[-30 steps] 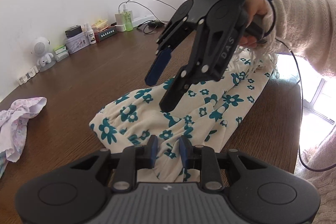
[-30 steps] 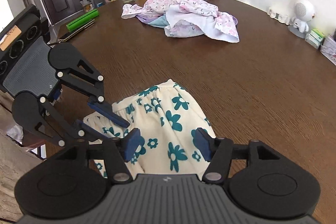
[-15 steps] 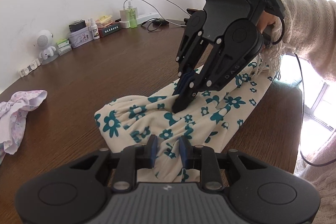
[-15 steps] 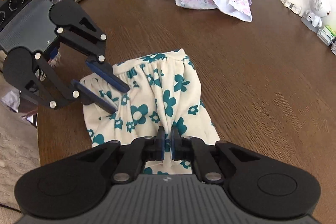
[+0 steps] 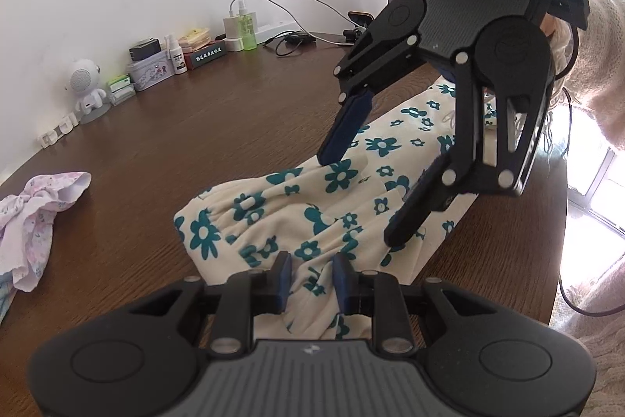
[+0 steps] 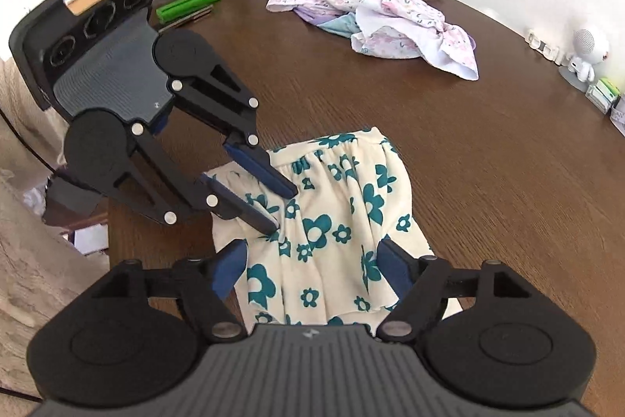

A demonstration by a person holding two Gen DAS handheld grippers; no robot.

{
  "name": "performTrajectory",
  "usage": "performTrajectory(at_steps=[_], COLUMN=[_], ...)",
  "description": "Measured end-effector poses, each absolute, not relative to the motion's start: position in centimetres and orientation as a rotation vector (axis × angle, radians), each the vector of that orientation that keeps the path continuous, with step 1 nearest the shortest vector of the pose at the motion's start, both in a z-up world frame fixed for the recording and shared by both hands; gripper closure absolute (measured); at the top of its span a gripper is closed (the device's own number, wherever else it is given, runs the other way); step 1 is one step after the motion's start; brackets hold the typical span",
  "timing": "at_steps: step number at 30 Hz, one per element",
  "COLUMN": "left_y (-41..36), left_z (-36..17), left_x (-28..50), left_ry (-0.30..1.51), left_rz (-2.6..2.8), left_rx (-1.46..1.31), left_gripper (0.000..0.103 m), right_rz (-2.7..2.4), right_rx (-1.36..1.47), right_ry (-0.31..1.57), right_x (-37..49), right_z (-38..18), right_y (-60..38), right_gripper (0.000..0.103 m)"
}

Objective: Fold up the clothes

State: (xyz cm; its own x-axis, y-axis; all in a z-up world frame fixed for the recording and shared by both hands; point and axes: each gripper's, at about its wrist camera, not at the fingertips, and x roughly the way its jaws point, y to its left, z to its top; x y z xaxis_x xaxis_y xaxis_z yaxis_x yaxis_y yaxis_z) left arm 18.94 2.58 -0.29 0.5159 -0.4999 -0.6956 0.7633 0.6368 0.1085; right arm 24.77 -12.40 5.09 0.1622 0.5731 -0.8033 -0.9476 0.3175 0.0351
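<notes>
The cream cotton garment printed with teal flowers (image 5: 336, 206) lies bunched on the brown wooden desk (image 5: 195, 127), near its edge. The left claw (image 5: 310, 278) is set over a raised ridge of cloth, its jaws narrowly parted; whether the cloth is pinched cannot be told. The right claw (image 6: 310, 260) is spread wide above the fabric, holding nothing. For a clean fold, a hem or corner should be gripped, and both layers caught. A heap of pink and white floral clothes (image 6: 375, 22) lies well apart.
</notes>
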Motion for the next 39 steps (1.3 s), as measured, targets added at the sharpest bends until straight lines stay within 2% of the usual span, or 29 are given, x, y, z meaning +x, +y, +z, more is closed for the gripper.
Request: performTrajectory(at_steps=[2,3,5,7,10,12,14,20,25,32,34,36,39], left_y=[2.7,2.8,3.0,3.6,5.9,7.9,9.6,12.0,11.8,11.4,11.4,11.2,10.7], left_z=[-0.3,-0.2,-0.2,0.2,1.5,2.2,2.3,0.4,-1.0,-3.4,-3.7,-2.4,-0.4], left_x=[18.9,18.9,18.9,18.8,18.3,18.0,18.1,20.2,21.6,23.8,24.1,23.7,23.1], left_ry=[0.677,0.677,0.679,0.683,0.682,0.668,0.679,0.788,0.835,0.888,0.885,0.856,0.81], left_rz=[-0.787,-0.787,-0.79,-0.799,-0.801,-0.763,-0.695,-0.551,-0.56,-0.599,-0.584,-0.573,-0.554], left_rx=[0.423,0.416,0.398,0.355,0.192,0.065,-0.039,-0.279,-0.345,-0.535,-0.579,-0.482,-0.336], left_gripper=[0.081,0.081,0.08,0.074,0.055,0.037,0.032,0.035,0.039,0.055,0.066,0.074,0.078], right_rz=[1.172,1.159,1.134,1.134,1.132,1.133,1.136,1.142,1.148,1.154,1.151,1.145,1.116], right_rx=[-0.603,-0.631,-0.68,-0.632,-0.606,-0.591,-0.58,-0.57,-0.56,-0.546,-0.541,-0.535,-0.517], right_ry=[0.841,0.848,0.863,0.872,0.859,0.848,0.834,0.805,0.781,0.762,0.758,0.758,0.775], right_x=[24.7,24.8,25.0,25.3,25.1,25.1,25.0,25.0,24.8,24.7,24.7,24.7,24.7], right_z=[4.4,3.9,3.0,2.8,2.5,2.4,2.3,2.2,2.1,1.9,1.9,1.9,2.0], right_y=[-11.8,-11.8,-11.7,-12.1,-12.6,-12.9,-13.1,-13.5,-13.9,-14.2,-14.3,-14.2,-13.7], right_gripper=[0.032,0.04,0.042,0.044,0.045,0.046,0.046,0.046,0.046,0.045,0.045,0.045,0.045])
